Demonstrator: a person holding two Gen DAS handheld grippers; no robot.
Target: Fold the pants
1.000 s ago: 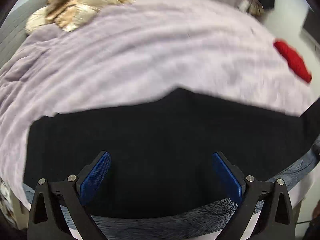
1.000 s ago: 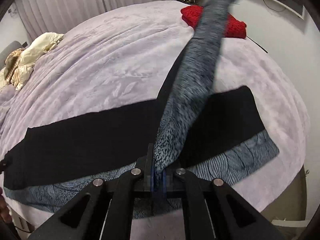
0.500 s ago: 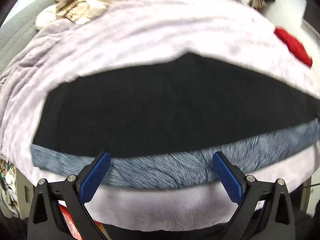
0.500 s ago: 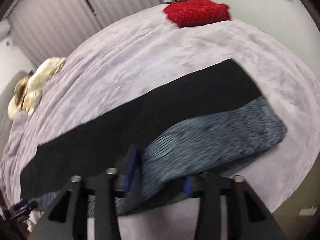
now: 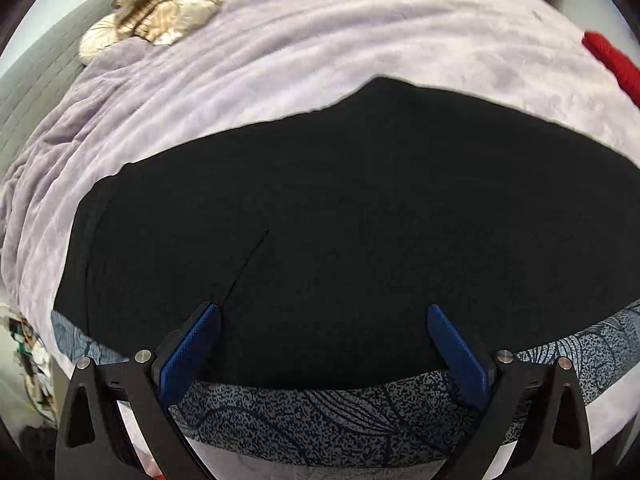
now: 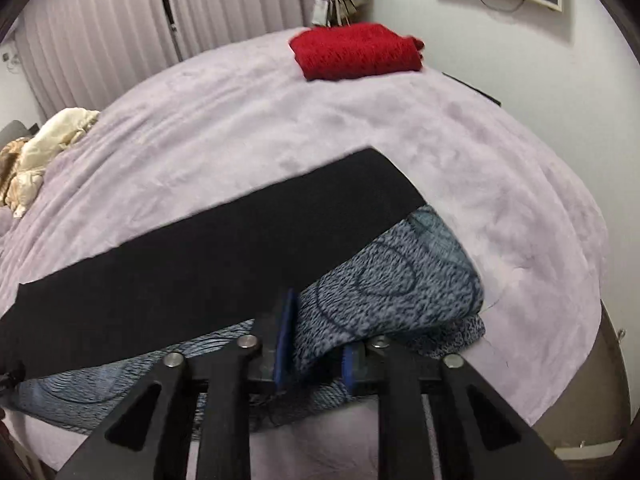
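Note:
Black pants (image 5: 360, 208) lie flat across the lavender blanket (image 5: 320, 40), on top of a grey-blue patterned garment (image 5: 320, 412) whose strip shows along the near edge. My left gripper (image 5: 324, 320) hangs open just above the black cloth, with nothing between its blue pads. In the right wrist view the black pants (image 6: 200, 264) run from left to right. The patterned garment (image 6: 400, 276) is doubled over in a bunch at their right end. My right gripper (image 6: 316, 344) has this bunch between its jaws, which are closing; no firm pinch shows.
A folded red knit (image 6: 356, 52) sits at the far right corner of the bed. A cream crumpled bundle (image 5: 172, 4) lies at the far left. The bed's near edge is just below both grippers. A wall and pleated curtains stand behind.
The right gripper let go of the raised patterned leg, which fell doubled over at the right end; its jaws then narrowed around the bunch. The left gripper drew back, then came forward low over the black pants.

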